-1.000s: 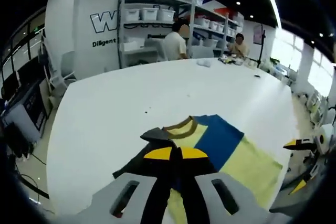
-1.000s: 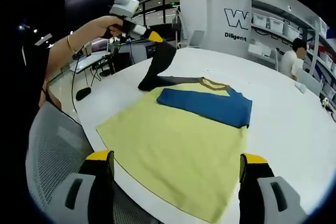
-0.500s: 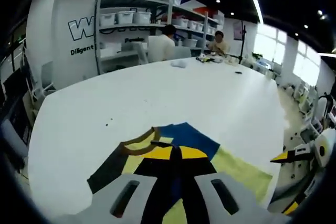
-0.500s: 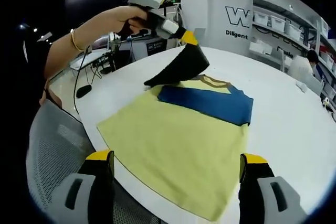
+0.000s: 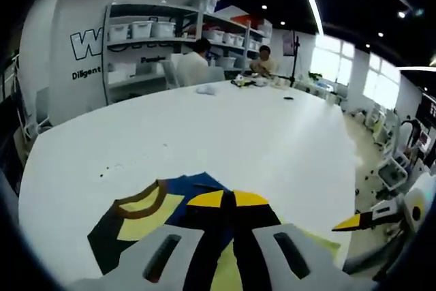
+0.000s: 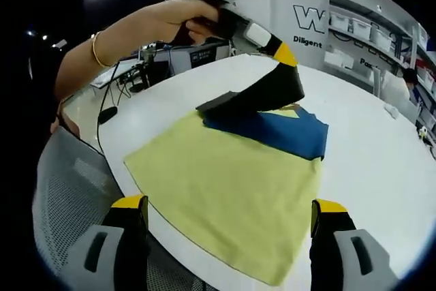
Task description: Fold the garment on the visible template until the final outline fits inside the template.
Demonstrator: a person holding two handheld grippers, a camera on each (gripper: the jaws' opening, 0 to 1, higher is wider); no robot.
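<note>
Shirt [image 6: 225, 182] lies flat near the counter [image 6: 368, 141] edge, its dark sleeve [image 6: 262, 95] pinched in the left claw [image 6: 286, 56] and lifted over the blue chest, likely to fold it inward. The right claw [image 6: 228, 219] hovers wide open above the hem. Counter beyond the collar lies bare, giving room.

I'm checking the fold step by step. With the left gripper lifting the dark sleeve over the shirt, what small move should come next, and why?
Probably carry the dark sleeve a little further across and lower it onto the blue panel. The left gripper is shut on it and holds it raised above the shirt, while the right gripper waits open near the hem.
</note>
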